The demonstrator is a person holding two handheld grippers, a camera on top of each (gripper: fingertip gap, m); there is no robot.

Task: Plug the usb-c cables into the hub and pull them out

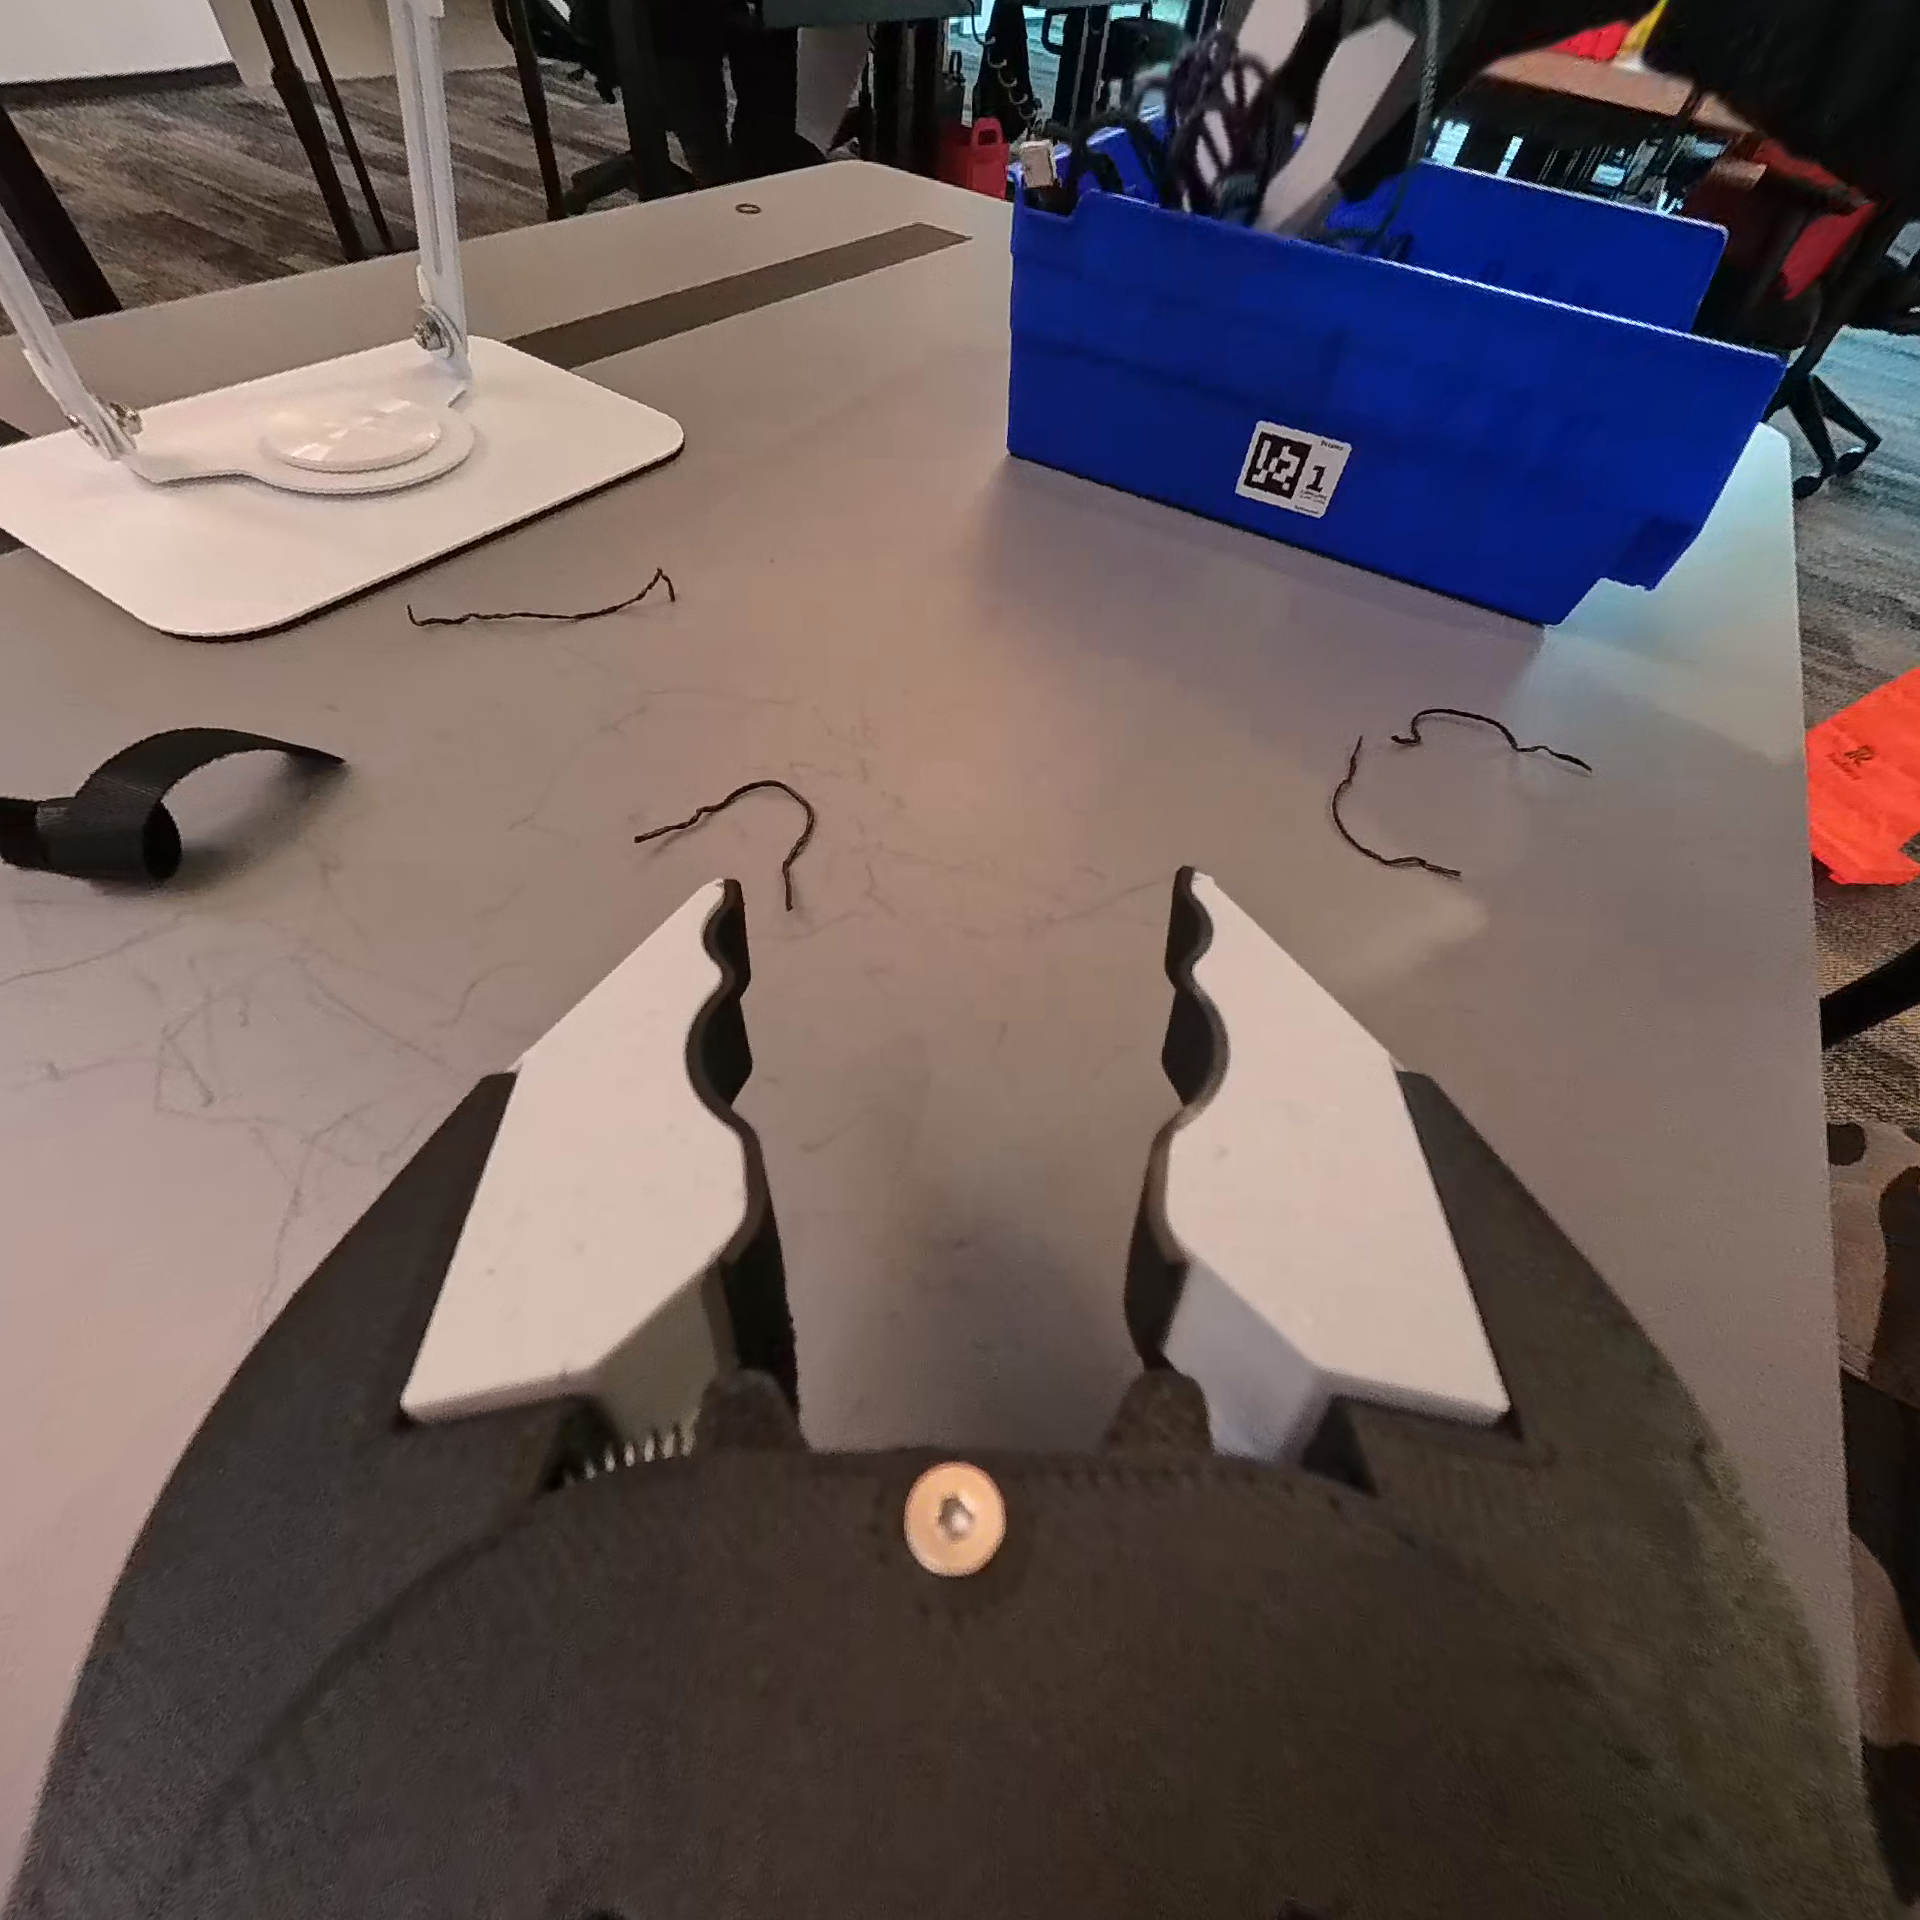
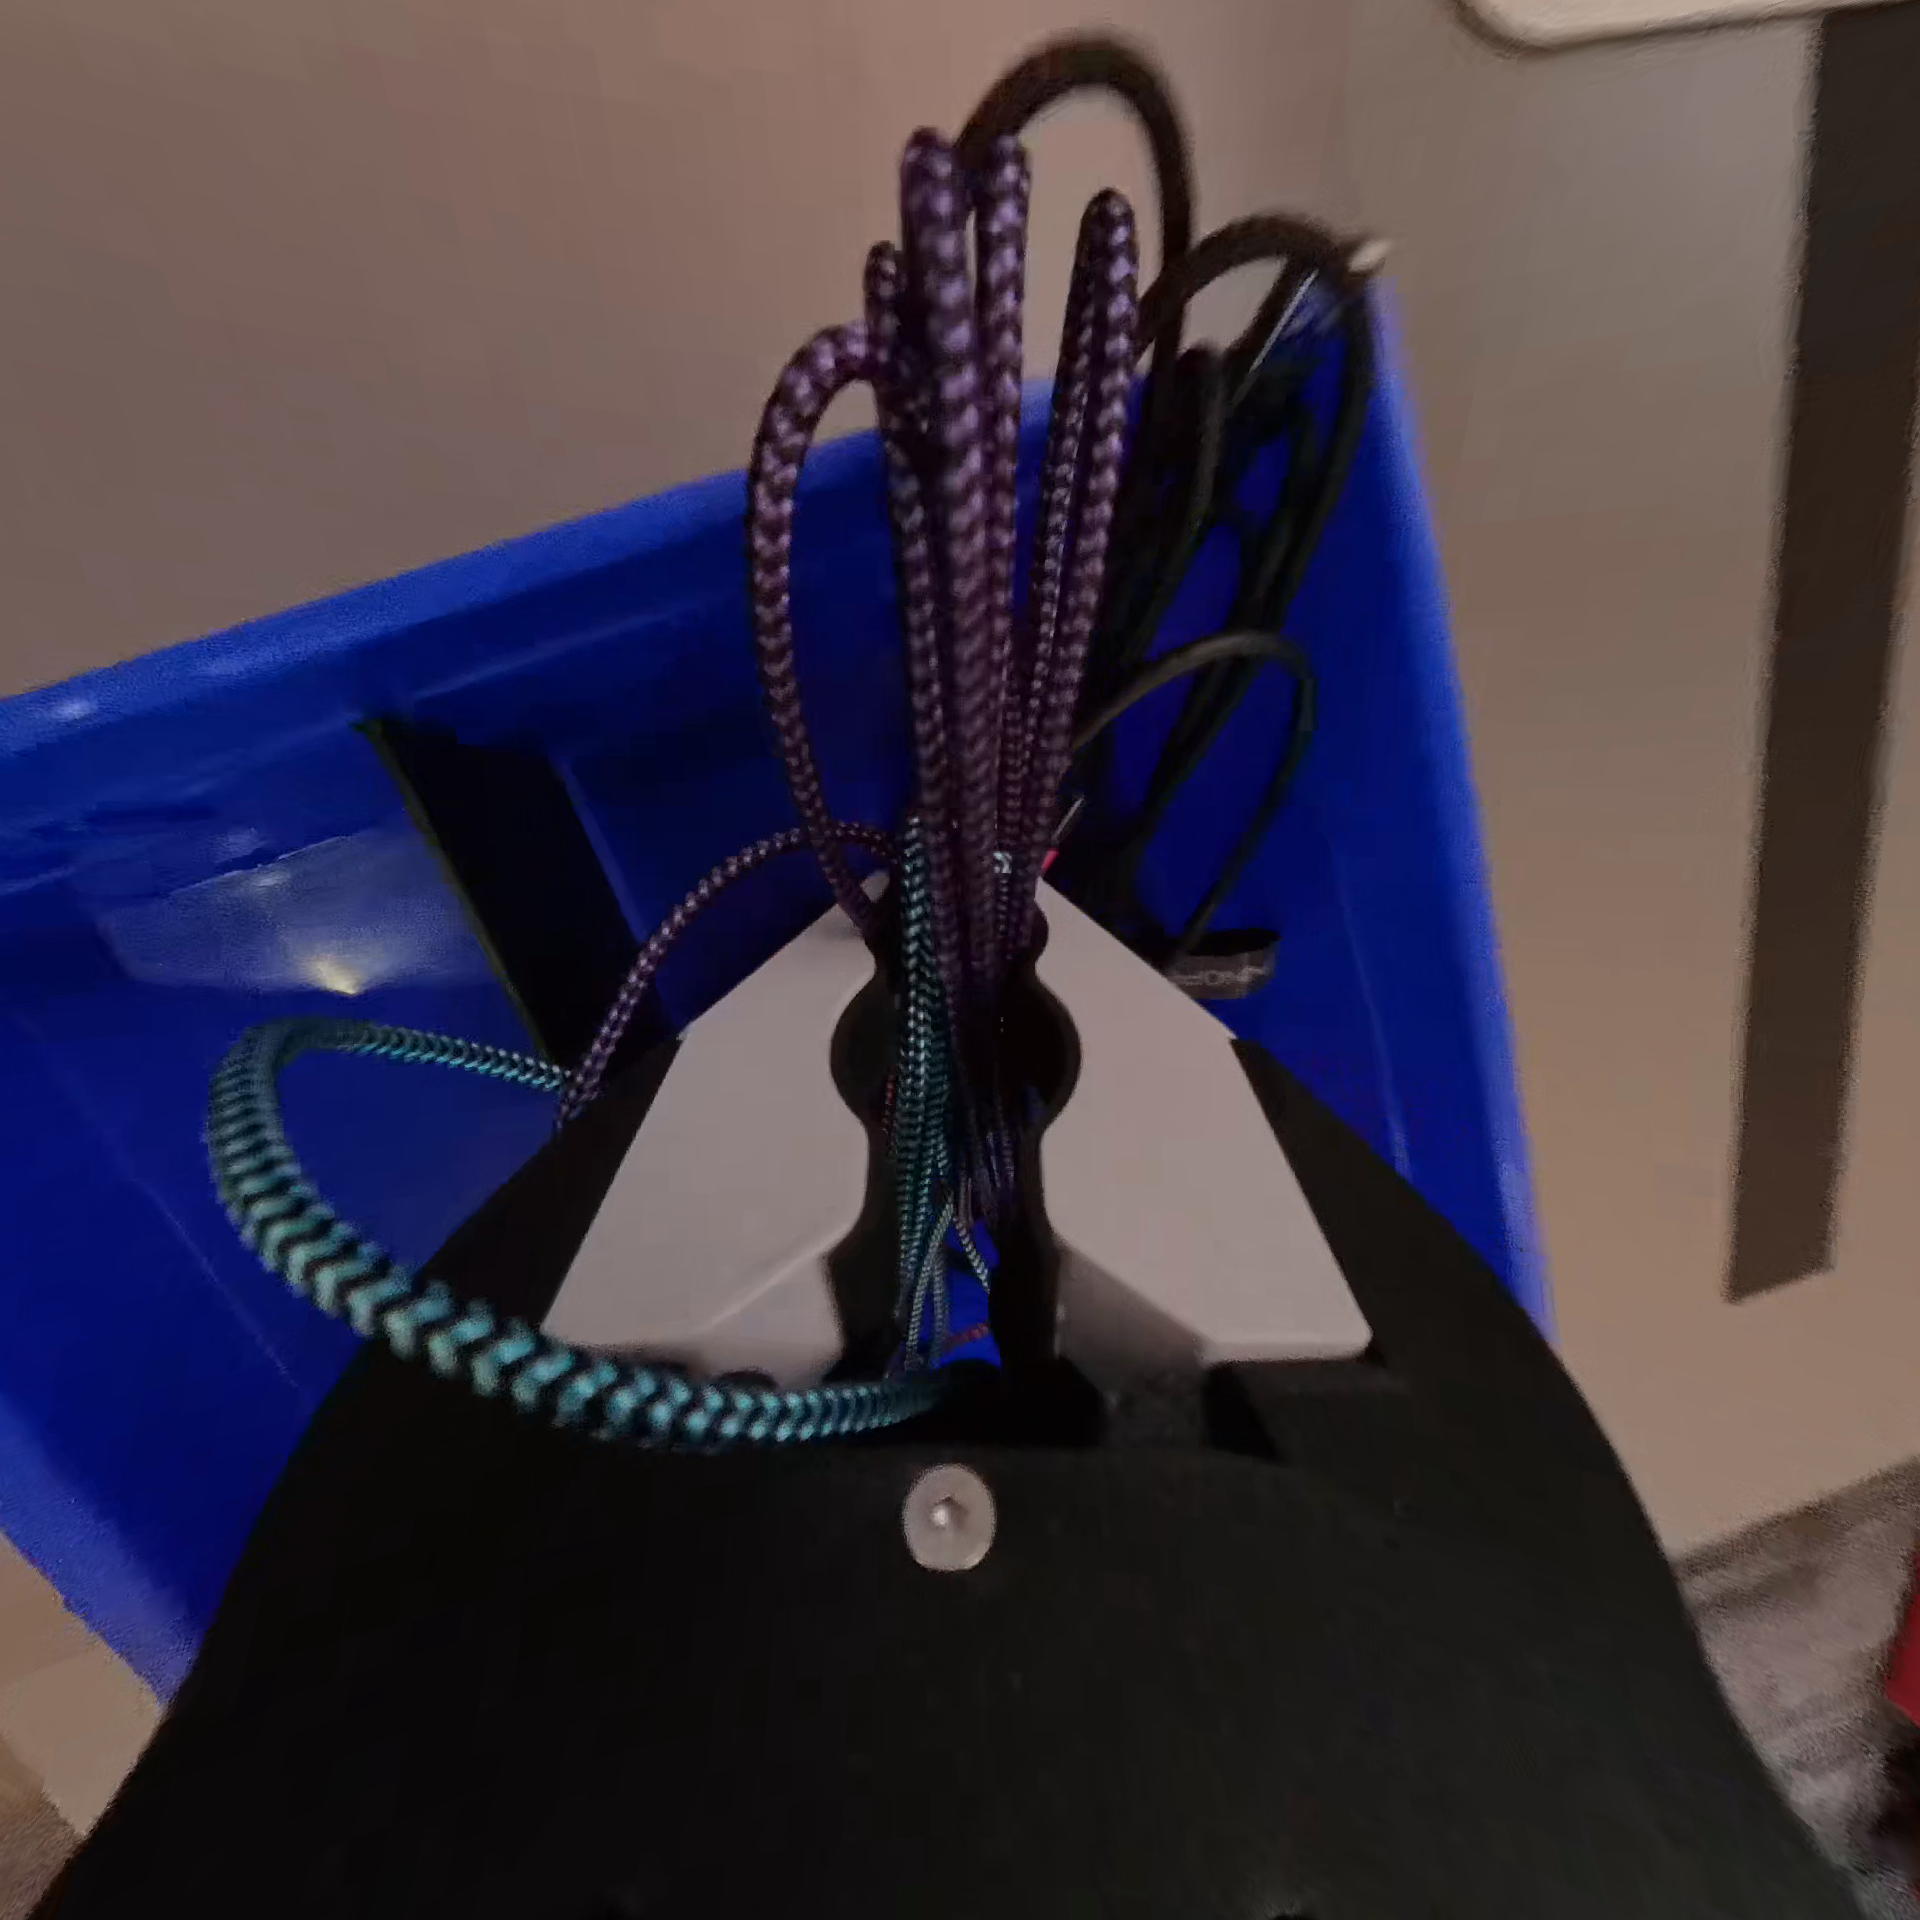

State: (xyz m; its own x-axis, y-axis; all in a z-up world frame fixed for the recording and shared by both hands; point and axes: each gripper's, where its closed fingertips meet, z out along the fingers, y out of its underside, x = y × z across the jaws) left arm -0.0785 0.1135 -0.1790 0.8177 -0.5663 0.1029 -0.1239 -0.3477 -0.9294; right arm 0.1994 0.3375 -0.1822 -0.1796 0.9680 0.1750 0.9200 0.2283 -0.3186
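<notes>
My right gripper (image 2: 961, 914) is shut on a bundle of braided cables: looped purple cable (image 2: 956, 468), a teal cable (image 2: 312, 1236) curling out to the left, and thin black cables (image 2: 1236, 665). It holds them over the blue bin (image 2: 520, 665). In the left wrist view the right gripper (image 1: 1330, 114) with the purple loops (image 1: 1216, 125) shows above the blue bin (image 1: 1351, 353) at the table's far right. My left gripper (image 1: 961, 894) is open and empty, low over the grey table (image 1: 935, 675). No hub is in view.
A white stand base (image 1: 312, 488) sits at the far left. A black strap loop (image 1: 114, 810) lies at the left. Several thin black wire ties (image 1: 748, 821) (image 1: 1382, 800) (image 1: 540, 613) lie on the table. The table's right edge (image 1: 1803, 831) is close to the bin. The gap from one gripper's tips to the other's is roughly 35 cm.
</notes>
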